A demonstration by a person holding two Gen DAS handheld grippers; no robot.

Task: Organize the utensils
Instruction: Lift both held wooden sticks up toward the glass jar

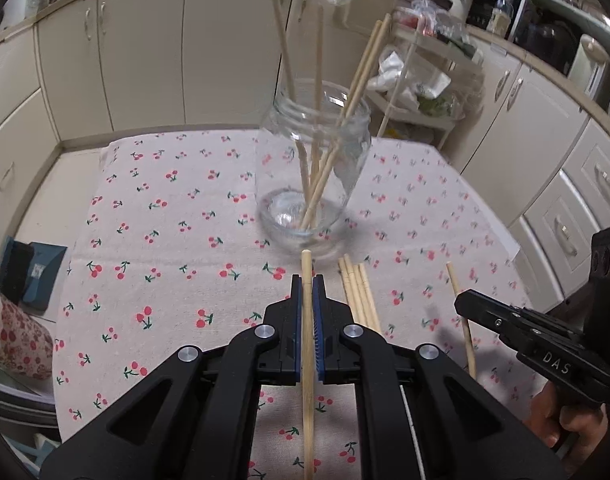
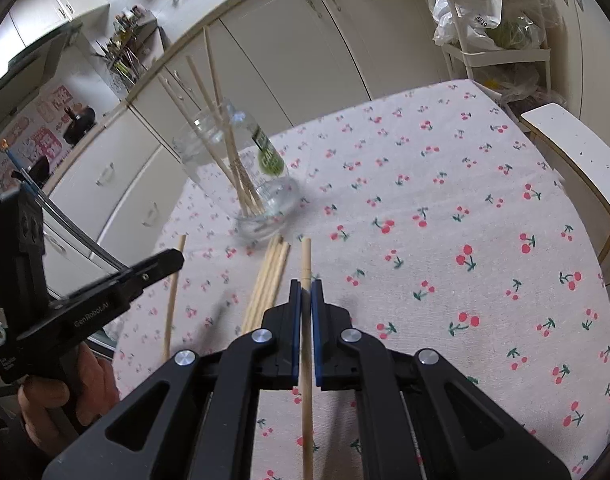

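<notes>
Left gripper (image 1: pixel 308 280) clamped on one wooden chopstick (image 1: pixel 307 360); right gripper (image 2: pixel 305 285) clamped likewise on another chopstick (image 2: pixel 306 380). Between the two tools, a bundle of loose chopsticks (image 1: pixel 359 296) flat on the cherry-print tablecloth (image 1: pixel 165 240). Just ahead of both tips, a glass jar (image 1: pixel 313 160), upright, holding several chopsticks (image 1: pixel 361 64) leaning outward

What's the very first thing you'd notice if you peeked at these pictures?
The clear glass jar in the middle of the cherry tablecloth, with chopsticks poking out like a bouquet. Then the left gripper and right gripper, each pinching one chopstick, with a loose bundle lying on the cloth in front of the jar.
</notes>
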